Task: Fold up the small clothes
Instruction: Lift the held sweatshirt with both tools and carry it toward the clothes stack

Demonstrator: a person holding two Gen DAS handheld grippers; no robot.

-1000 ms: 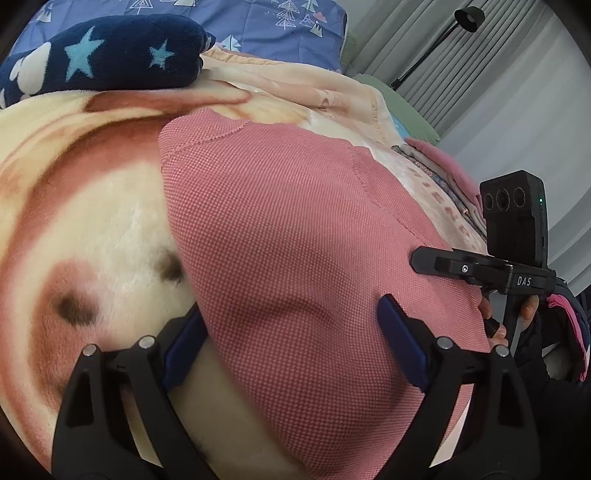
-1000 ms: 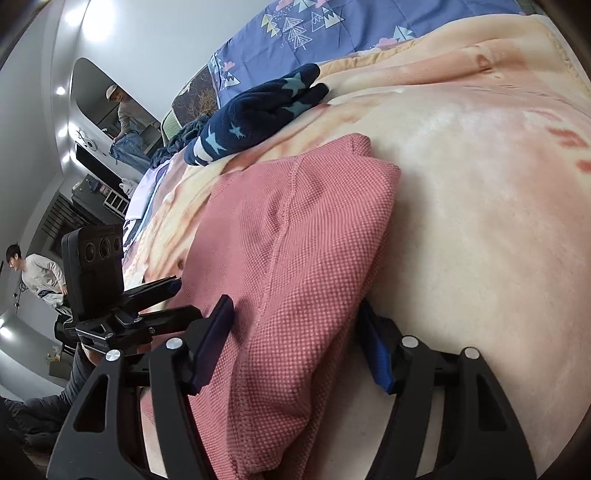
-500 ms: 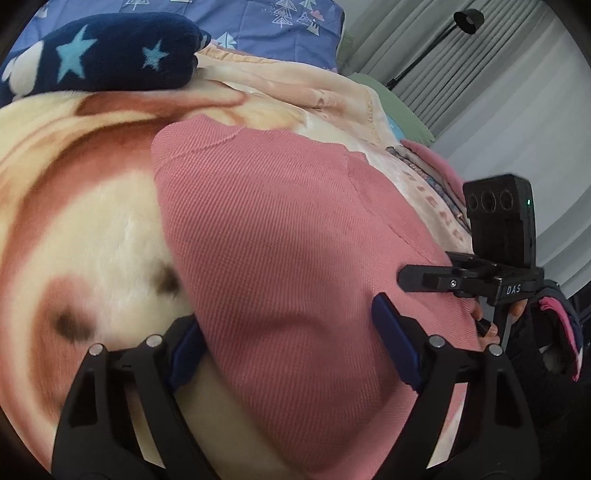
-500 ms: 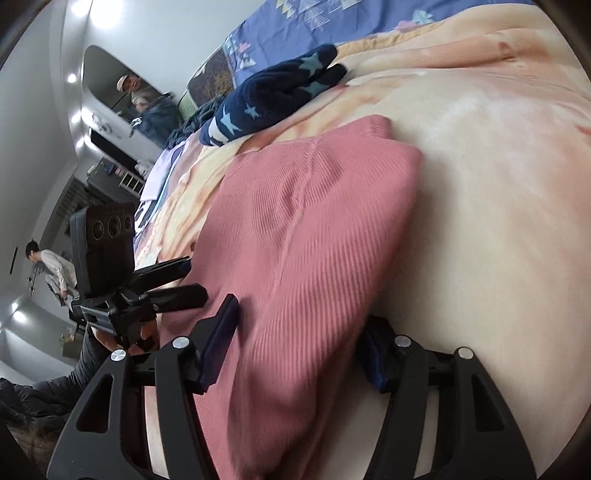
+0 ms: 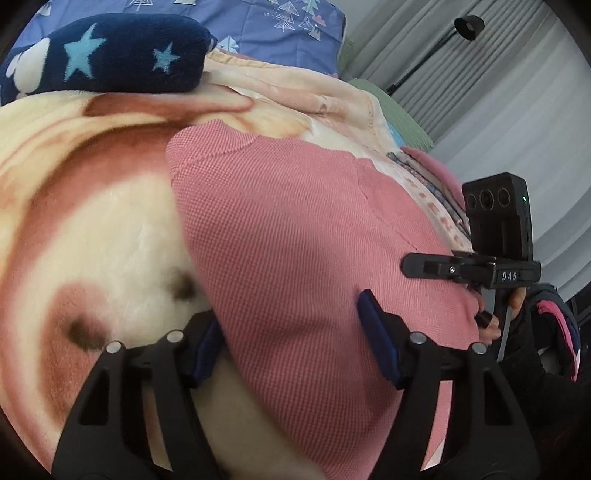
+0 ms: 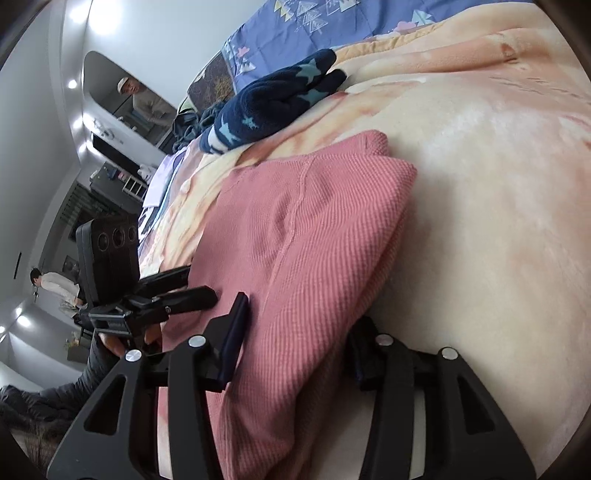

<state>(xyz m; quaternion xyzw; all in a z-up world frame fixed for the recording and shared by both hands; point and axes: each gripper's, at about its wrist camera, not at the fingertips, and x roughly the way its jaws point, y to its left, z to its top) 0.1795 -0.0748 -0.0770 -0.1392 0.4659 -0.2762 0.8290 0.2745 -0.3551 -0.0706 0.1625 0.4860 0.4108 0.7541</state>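
A pink waffle-knit garment (image 5: 295,251) lies folded on the cream and brown blanket (image 5: 92,221); it also shows in the right wrist view (image 6: 303,251). My left gripper (image 5: 291,343) is open, its jaws straddling the garment's near left edge. My right gripper (image 6: 299,339) is open, its jaws straddling the garment's near right folded edge. Each gripper shows in the other's view: the right one (image 5: 436,266) and the left one (image 6: 192,288), low over the garment.
A navy star-patterned fleece (image 5: 107,55) lies at the far end of the blanket. A blue patterned pillow (image 5: 280,22) is behind it. More pink clothing (image 5: 436,170) lies at the bed's right side. Two people stand in the room at the left (image 6: 55,284).
Both grippers shifted slightly over the garment's near edge and stayed open. The garment's right fold has settled flatter.
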